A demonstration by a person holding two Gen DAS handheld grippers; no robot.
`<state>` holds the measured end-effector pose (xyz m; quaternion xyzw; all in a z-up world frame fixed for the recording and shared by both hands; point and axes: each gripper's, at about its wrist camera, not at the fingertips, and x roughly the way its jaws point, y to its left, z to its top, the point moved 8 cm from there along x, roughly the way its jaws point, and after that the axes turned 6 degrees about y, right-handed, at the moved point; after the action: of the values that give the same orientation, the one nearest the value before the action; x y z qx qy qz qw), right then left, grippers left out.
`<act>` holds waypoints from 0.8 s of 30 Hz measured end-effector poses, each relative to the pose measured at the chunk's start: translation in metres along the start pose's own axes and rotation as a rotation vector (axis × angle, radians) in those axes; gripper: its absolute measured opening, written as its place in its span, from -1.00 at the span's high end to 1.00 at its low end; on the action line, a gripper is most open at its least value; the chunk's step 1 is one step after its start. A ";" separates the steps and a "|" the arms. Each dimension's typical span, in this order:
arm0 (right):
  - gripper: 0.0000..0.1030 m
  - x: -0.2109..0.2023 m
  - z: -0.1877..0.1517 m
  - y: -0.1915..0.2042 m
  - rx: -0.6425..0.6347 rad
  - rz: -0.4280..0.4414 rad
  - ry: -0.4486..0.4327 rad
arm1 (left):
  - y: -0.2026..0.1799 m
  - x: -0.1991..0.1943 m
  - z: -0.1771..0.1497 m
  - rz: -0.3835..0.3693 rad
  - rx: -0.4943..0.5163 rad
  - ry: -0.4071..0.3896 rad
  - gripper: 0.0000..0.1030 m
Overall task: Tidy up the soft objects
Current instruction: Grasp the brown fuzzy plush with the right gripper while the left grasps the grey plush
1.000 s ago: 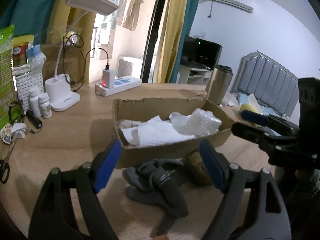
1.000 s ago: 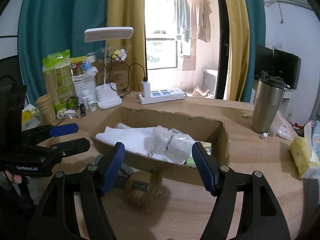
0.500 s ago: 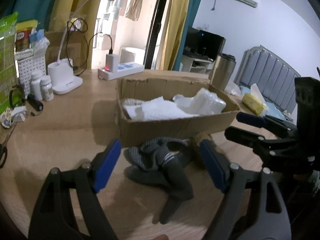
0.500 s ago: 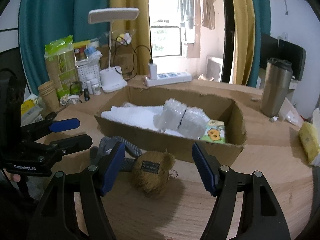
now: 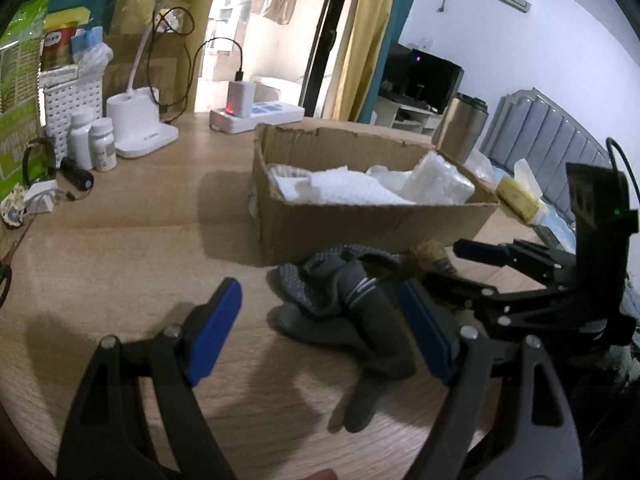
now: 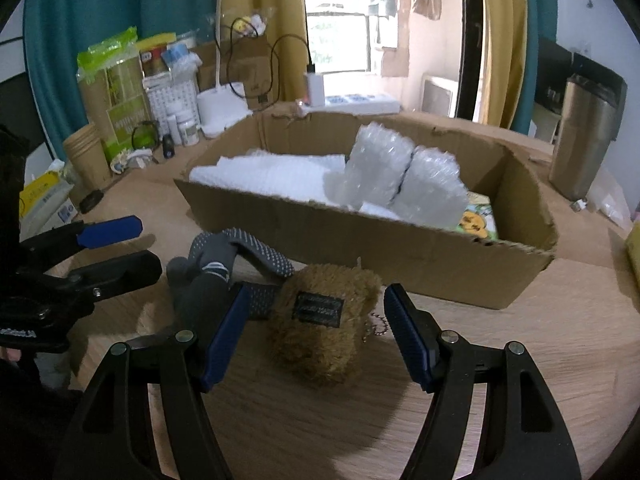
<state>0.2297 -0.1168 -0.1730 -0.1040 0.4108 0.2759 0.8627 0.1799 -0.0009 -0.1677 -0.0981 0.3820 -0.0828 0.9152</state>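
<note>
A cardboard box point(image 5: 360, 228) on the wooden table holds white padding and bubble wrap point(image 6: 400, 176). In front of it lie grey dotted socks point(image 5: 340, 304), also in the right wrist view point(image 6: 216, 272), and a brown plush pouch point(image 6: 324, 324) with a black label. My left gripper point(image 5: 324, 332) is open, low over the table, with the socks between its fingers. My right gripper point(image 6: 316, 332) is open, its fingers on either side of the plush pouch; it shows from the side in the left wrist view point(image 5: 472, 264).
A steel tumbler point(image 6: 584, 140) stands right of the box. A white lamp base point(image 5: 140, 128), power strip point(image 5: 256, 114), pill bottles point(image 5: 94, 144), paper cups point(image 6: 86, 156) and packets crowd the back left. A yellow tissue pack point(image 5: 520, 196) lies far right.
Both grippers have dropped lower and moved forward. The socks now lie between the left fingers and the plush pouch between the right fingers. Both stay open.
</note>
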 end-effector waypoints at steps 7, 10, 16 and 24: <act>-0.18 0.010 -0.003 -0.001 0.005 0.007 0.041 | -0.004 0.010 -0.002 0.015 0.012 0.040 -0.60; 0.02 0.014 -0.007 -0.004 0.010 0.004 0.073 | -0.010 0.016 -0.003 0.013 0.025 0.060 -0.60; 0.09 0.003 -0.010 -0.010 0.025 0.040 0.045 | -0.023 0.031 -0.006 0.007 0.056 0.122 -0.60; 0.09 -0.015 -0.015 -0.039 0.080 0.032 -0.013 | -0.036 0.046 -0.007 0.029 0.096 0.174 -0.60</act>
<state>0.2339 -0.1610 -0.1730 -0.0609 0.4174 0.2737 0.8644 0.2038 -0.0470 -0.1950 -0.0411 0.4571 -0.0962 0.8833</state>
